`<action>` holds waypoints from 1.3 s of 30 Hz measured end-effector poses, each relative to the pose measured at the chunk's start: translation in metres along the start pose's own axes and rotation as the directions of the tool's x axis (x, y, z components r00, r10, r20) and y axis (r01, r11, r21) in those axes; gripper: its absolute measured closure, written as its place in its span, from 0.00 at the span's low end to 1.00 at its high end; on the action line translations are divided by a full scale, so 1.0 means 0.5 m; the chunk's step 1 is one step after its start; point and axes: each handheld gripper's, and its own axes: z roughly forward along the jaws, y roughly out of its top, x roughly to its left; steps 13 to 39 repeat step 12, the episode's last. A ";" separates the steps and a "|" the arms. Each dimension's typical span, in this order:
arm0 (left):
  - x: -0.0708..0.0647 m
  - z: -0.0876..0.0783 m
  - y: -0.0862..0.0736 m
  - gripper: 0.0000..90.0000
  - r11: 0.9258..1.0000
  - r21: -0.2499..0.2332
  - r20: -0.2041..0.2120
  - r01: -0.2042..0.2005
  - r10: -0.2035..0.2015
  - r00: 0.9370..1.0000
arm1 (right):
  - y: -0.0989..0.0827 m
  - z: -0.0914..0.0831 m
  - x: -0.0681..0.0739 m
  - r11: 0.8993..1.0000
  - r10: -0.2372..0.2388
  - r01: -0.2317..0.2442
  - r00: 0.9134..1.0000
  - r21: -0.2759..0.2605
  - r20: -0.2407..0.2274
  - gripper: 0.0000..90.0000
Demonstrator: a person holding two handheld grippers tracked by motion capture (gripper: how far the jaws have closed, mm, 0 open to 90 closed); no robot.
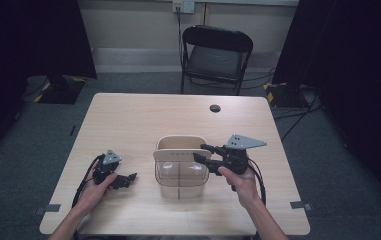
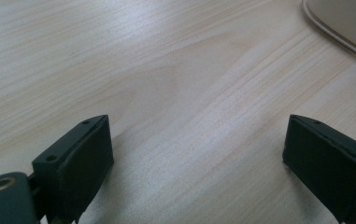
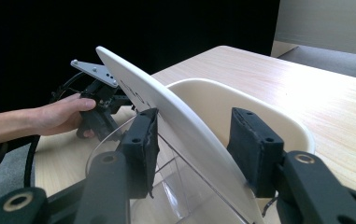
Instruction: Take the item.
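Note:
A container (image 1: 180, 172) stands at the table's middle front, with a clear divided front bin (image 3: 178, 191), a cream tub (image 3: 241, 100) behind it and a white slanted panel (image 3: 166, 100) between the two. My right gripper (image 1: 203, 152) is open at the container's right rim. In the right gripper view its jaws stand astride the white panel, the right gripper (image 3: 194, 140) having its left pad close against the panel and its right pad inside the cream tub, off the panel. My left gripper (image 1: 128, 179) lies low on the table left of the container, open, and the left gripper (image 2: 196, 144) holds nothing.
The wooden table (image 1: 128, 125) has a round cable hole (image 1: 215, 108) at the back. A black folding chair (image 1: 215, 50) stands beyond the far edge. Dark curtains flank both sides. A corner of the cream tub (image 2: 348, 23) lies ahead of the left gripper.

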 end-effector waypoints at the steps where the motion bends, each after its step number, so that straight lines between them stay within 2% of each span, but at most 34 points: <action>1: 0.000 0.000 0.000 0.09 1.000 0.001 -0.001 0.000 0.000 1.000 | 0.000 0.000 0.000 1.000 0.000 0.000 1.000 0.000 0.000 0.59; 39: 0.000 0.000 0.000 0.09 1.000 0.001 0.000 0.000 0.000 1.000 | 0.000 0.001 -0.001 1.000 0.000 0.000 1.000 0.000 -0.004 0.59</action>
